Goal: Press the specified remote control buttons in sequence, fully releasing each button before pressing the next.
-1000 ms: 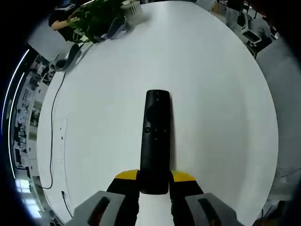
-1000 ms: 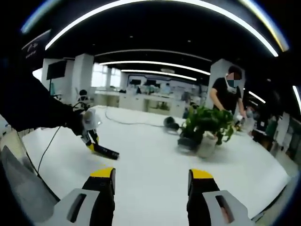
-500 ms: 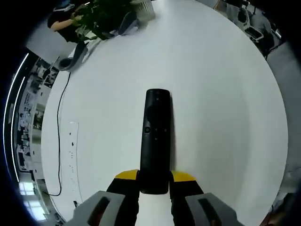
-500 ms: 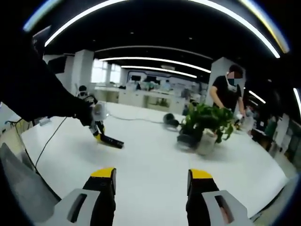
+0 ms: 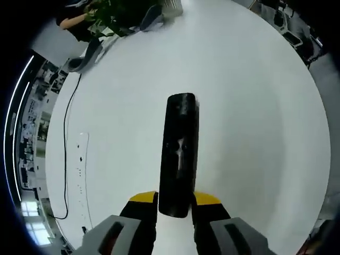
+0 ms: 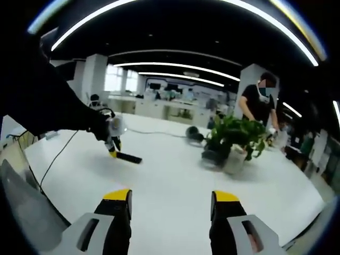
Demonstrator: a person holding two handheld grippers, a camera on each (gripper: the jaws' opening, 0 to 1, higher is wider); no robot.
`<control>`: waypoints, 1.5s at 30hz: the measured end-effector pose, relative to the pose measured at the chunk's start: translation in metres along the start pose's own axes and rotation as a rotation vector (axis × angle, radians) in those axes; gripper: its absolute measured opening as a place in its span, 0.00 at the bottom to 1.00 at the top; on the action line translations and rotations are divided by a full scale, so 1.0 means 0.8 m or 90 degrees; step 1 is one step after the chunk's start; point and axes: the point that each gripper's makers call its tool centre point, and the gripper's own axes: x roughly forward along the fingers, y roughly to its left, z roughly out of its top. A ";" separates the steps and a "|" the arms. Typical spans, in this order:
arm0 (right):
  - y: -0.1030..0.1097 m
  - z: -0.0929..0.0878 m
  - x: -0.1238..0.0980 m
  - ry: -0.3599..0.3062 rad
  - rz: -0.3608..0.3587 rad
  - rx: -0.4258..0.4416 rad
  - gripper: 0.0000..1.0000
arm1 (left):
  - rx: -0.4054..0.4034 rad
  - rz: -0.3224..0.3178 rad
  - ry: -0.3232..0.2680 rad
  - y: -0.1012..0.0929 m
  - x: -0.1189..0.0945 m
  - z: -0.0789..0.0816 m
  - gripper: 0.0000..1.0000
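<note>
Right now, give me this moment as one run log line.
left tool: shut on remote control | right tool: open, nothing held, above white table | potted plant on table

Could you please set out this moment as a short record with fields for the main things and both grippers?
surface: white table
remote control: black remote control, its near end clamped between the jaws, held above the table
left gripper: left gripper, shut on the remote control; seen from the side in the right gripper view
right gripper: right gripper, jaws apart, nothing between them, over the table
plant: potted plant standing on the table
cable: dark cable lying along the table edge
bystander: person behind the plant
</note>
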 end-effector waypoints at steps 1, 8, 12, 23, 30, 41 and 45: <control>0.000 0.001 0.000 -0.003 0.000 -0.001 0.58 | -0.004 -0.002 0.006 -0.001 0.000 -0.003 0.30; 0.000 0.006 -0.003 -0.015 0.000 0.000 0.59 | -0.105 -0.003 -0.038 -0.010 -0.019 -0.006 0.48; 0.001 0.010 -0.005 -0.026 0.003 0.002 0.61 | -0.207 0.008 -0.146 -0.019 -0.047 0.014 0.58; -0.002 0.018 -0.009 -0.051 0.010 0.031 0.67 | -0.330 0.117 -0.333 -0.062 -0.136 0.012 0.71; -0.003 0.021 -0.011 -0.067 0.013 0.043 0.70 | -0.426 0.156 -0.439 -0.101 -0.187 0.006 0.82; -0.007 0.027 -0.014 -0.089 0.017 0.068 0.73 | -0.503 0.255 -0.502 -0.174 -0.252 -0.028 0.94; -0.008 0.031 -0.017 -0.101 0.017 0.076 0.74 | -0.511 0.287 -0.511 -0.202 -0.272 -0.026 0.95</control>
